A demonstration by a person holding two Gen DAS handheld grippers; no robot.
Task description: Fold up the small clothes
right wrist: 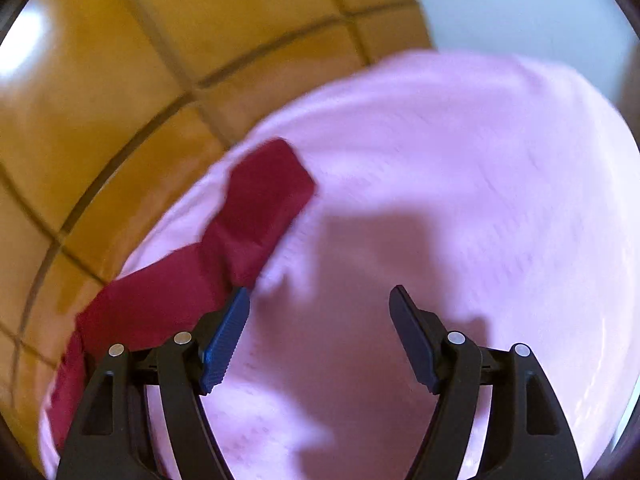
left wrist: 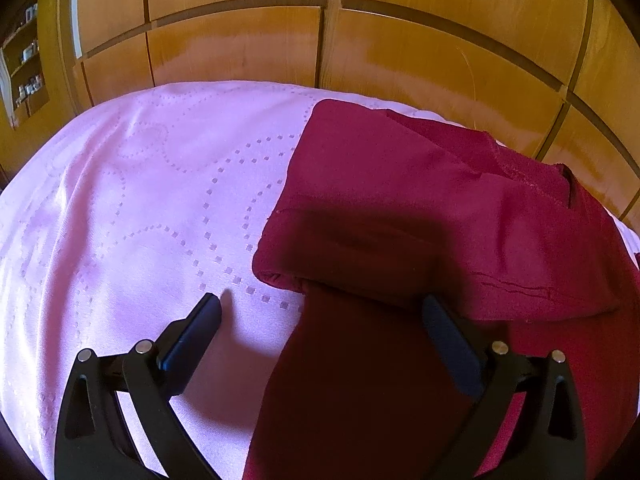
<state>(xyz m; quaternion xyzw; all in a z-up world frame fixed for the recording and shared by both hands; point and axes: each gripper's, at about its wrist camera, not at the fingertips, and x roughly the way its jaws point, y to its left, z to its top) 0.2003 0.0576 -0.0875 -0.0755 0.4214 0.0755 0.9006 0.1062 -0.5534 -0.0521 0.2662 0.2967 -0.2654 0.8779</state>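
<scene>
On the pink bedspread (left wrist: 140, 208) lies a dark red garment (left wrist: 440, 208), matte knit, part-folded: a broad upper layer doubled over with a rounded fold edge at its near left, a stitched hem running along the far right side, a small crease near the right edge. A narrower strip of the same cloth runs down toward the camera, in shadow.

Left gripper (left wrist: 322, 310): jaws spread wide, nothing pinched; left finger over bare spread, right finger over the red cloth, contact not clear.

Right gripper (right wrist: 320, 296): jaws apart, empty, above pink fabric; view blurred. Garment (right wrist: 256, 208) sits to its left, a long bent band near the bed's edge.

Bedspread satiny, quilted with dotted looping lines. Beyond it, glossy orange-brown wooden panels (left wrist: 240, 40) with dark grooves.
</scene>
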